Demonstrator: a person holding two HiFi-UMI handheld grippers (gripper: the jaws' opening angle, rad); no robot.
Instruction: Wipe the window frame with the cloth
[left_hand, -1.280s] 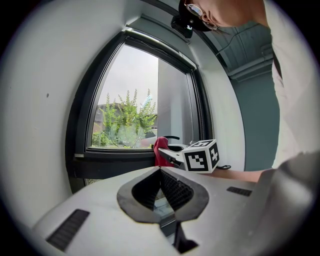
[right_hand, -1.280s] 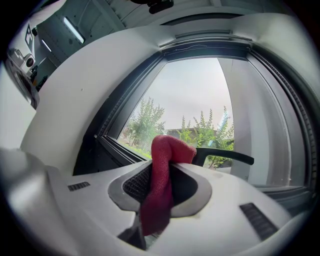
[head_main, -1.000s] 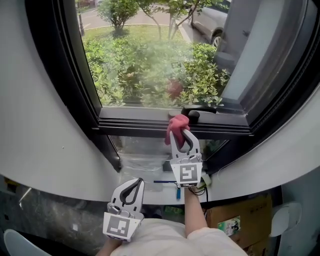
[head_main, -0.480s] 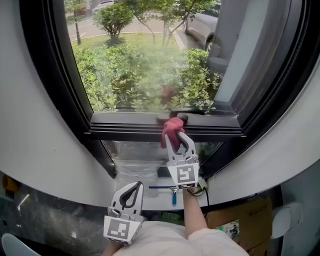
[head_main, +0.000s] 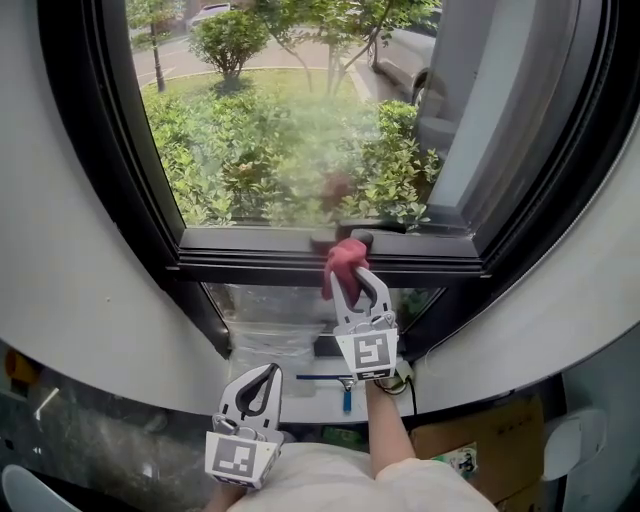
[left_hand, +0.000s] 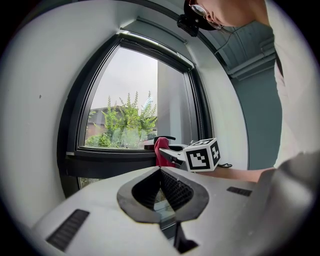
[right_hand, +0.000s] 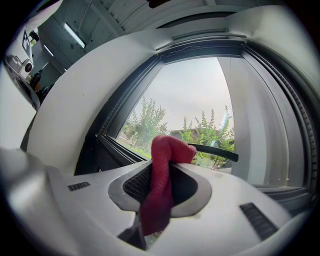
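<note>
1. Right gripper (head_main: 352, 272): centre of frame, reached forward on a bare forearm (head_main: 388, 432); jaws clamped on a red cloth (head_main: 343, 256).
2. Left gripper (head_main: 270, 370): lower left, held low near the torso; jaws together, nothing between them.

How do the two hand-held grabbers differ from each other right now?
The right gripper clamps a red cloth; the left gripper is shut on nothing. The right gripper is up at the window frame; the left gripper sits low, near the person's body. Both are pale two-jaw tools.
</note>
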